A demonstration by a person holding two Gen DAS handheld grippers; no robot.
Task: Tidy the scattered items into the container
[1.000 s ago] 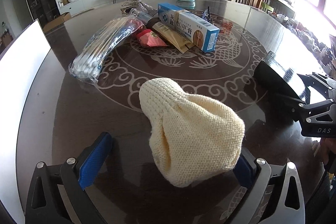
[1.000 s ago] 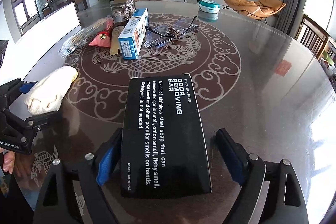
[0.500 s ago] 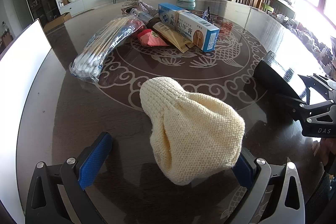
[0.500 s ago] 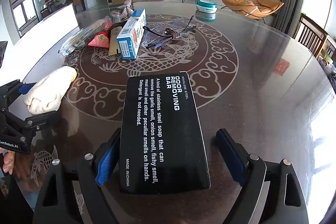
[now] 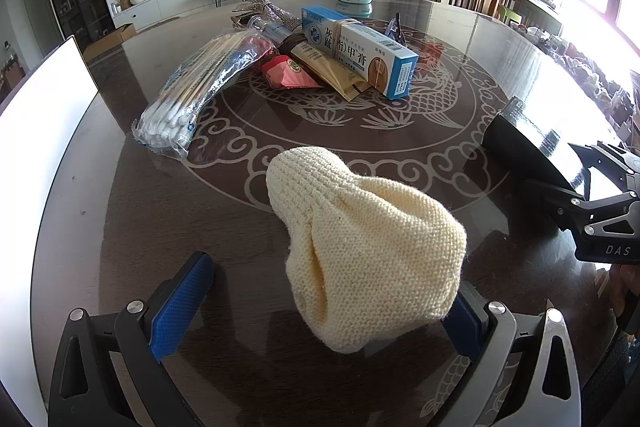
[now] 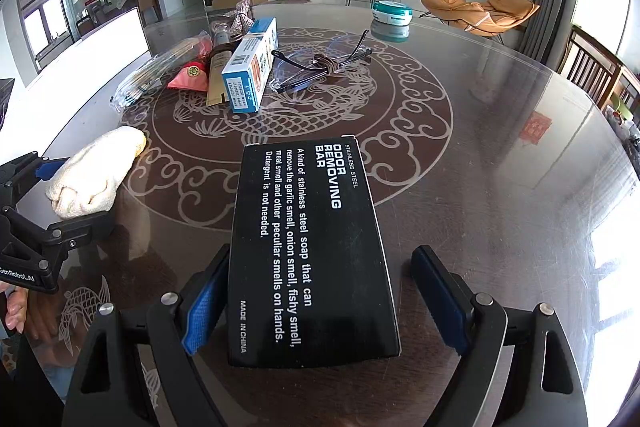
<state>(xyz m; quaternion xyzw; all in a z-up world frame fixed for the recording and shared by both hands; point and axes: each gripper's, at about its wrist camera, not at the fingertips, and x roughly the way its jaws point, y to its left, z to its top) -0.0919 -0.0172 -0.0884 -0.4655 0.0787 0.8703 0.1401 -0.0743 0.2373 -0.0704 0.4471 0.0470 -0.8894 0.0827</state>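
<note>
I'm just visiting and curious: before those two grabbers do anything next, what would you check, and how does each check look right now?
1. Knitted pouch between the left gripper fingers: ok, but there is a gap at the left pad, so it is not pinched.
2. Black box between the right gripper fingers: ok; a clear gap shows at the right pad.
3. Either item actually gripped: not ok, both lie on the table.
4. Grippers clear of each other: ok, they stand apart.
5. Container in reach: cannot tell; only a white wall shows at the table's left edge.
6. Other items left: not ok, a pile remains.
</note>
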